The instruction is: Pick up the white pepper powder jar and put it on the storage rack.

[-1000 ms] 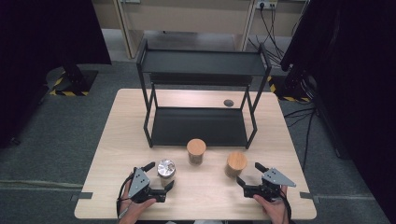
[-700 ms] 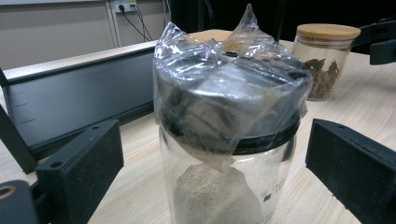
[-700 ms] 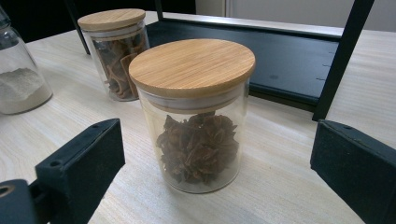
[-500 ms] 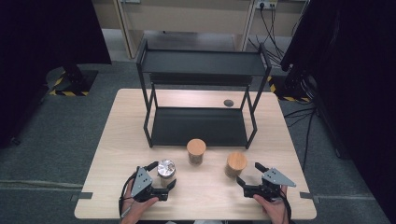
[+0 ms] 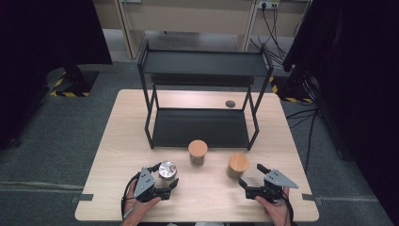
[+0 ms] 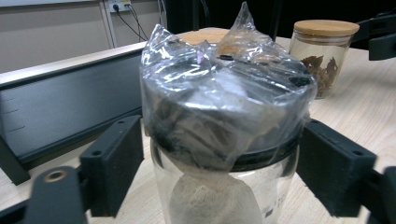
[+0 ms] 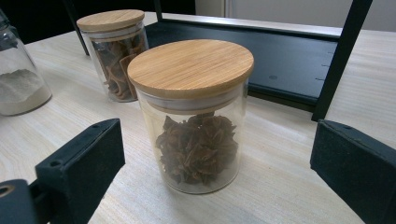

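A glass jar of white powder [image 5: 167, 168] [image 6: 224, 107], its top wrapped in clear plastic film, stands at the table's front left. My left gripper [image 5: 165, 174] [image 6: 219, 172] has just been closing its jaws on this jar, and both pads now touch its sides below the lid. A wooden-lidded jar of dark dried pieces [image 5: 237, 165] [image 7: 194, 116] stands at the front right. My right gripper [image 5: 250, 174] [image 7: 215, 172] is open, one jaw on each side of that jar with wide gaps.
A third wooden-lidded jar [image 5: 197, 151] [image 7: 114, 51] stands mid-table before a black two-tier metal shelf [image 5: 202, 127]. A small dark round object [image 5: 230, 103] lies behind the shelf. A hand holds each gripper at the table's near edge.
The left gripper's jaws have drawn in against the plastic-topped jar. Neither hand has shifted, and the jars stand where they were.
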